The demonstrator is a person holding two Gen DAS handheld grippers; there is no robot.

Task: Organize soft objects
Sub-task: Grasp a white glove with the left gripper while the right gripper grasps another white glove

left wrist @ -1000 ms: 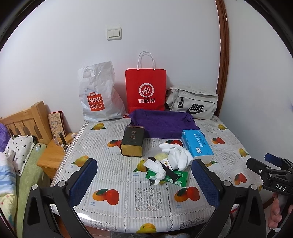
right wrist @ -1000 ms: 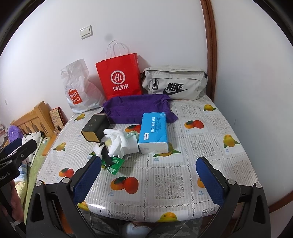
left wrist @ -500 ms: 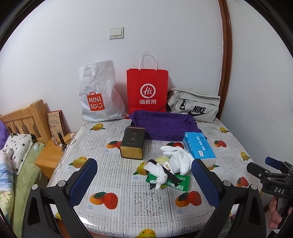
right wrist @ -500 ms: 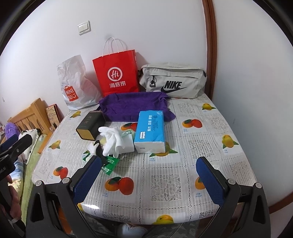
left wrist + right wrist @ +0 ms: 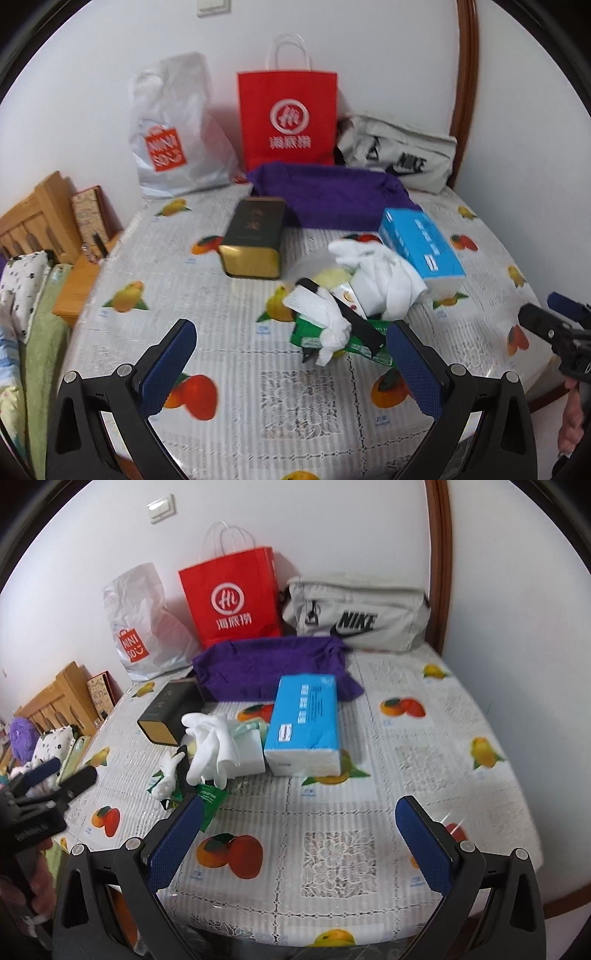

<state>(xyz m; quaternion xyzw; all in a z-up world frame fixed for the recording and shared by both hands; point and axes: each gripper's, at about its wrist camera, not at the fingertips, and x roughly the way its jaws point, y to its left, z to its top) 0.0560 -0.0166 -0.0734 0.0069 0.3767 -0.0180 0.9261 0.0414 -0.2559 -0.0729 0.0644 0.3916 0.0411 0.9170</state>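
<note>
grippers both hover spread wide and empty, left gripper and right gripper, above the fruit-print tablecloth. crumpled white cloths lie heaped over a green packet, perhaps wipes, beside a blue tissue pack.

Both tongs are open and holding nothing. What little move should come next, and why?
Probably ease the left tongs forward and down toward the crumpled white cloth in the pile on the fruit-print tablecloth. Both the left and the right tongs hang open and empty short of it, and that soft cloth lies nearest, just ahead of the left pair.
</note>
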